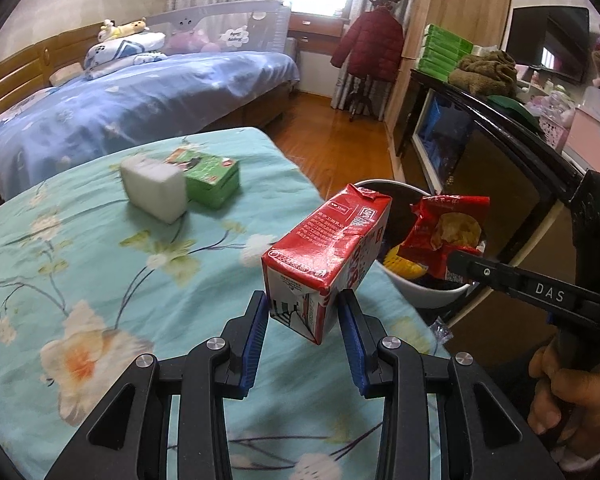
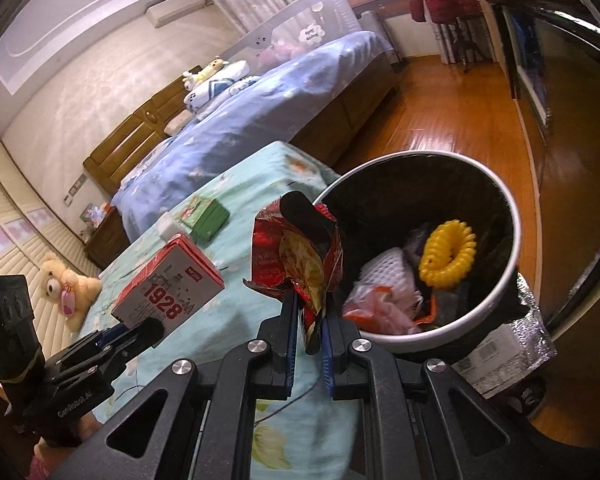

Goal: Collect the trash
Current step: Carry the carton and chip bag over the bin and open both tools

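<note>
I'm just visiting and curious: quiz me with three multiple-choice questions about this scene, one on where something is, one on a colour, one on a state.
1. Where is the yellow coiled ring?
A. Inside the bin
B. On the flowered sheet
C. On the floor

2. What main colour is the carton in the left tool?
A. Green
B. Red
C. Blue

3. What state is the right tool in?
A. Wide open, empty
B. Lying on the bed
C. Shut on a snack wrapper

Answers: 1 A, the ring rests among the trash in the bin. 2 B, its sides are red. 3 C, both blue pads pinch the wrapper's lower edge.
</note>
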A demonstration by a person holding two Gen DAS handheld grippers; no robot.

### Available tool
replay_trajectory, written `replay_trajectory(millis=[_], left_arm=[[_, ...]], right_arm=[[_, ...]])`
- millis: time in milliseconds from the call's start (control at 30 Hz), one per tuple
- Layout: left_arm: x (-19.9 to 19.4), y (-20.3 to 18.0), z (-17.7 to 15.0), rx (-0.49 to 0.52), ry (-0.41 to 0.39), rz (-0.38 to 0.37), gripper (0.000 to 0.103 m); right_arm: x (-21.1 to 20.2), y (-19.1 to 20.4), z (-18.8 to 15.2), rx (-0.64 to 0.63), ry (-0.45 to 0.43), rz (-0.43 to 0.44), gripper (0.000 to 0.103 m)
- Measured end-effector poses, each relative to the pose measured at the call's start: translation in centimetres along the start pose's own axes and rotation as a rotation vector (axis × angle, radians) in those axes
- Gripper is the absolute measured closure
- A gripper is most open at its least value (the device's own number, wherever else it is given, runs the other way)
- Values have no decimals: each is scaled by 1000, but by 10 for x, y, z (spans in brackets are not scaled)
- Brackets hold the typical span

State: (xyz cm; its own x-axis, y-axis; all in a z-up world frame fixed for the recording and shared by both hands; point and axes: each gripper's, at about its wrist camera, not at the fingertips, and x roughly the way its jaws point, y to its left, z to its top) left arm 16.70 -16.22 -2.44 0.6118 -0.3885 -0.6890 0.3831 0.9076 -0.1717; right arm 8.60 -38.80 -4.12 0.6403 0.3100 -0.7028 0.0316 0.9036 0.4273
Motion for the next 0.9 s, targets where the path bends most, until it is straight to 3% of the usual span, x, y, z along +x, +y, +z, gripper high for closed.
replay_trajectory(millis=[900], left_arm=[[53, -51, 30, 75, 32, -25, 70]], right_arm=[[5, -52, 28, 36, 26, -100, 93]])
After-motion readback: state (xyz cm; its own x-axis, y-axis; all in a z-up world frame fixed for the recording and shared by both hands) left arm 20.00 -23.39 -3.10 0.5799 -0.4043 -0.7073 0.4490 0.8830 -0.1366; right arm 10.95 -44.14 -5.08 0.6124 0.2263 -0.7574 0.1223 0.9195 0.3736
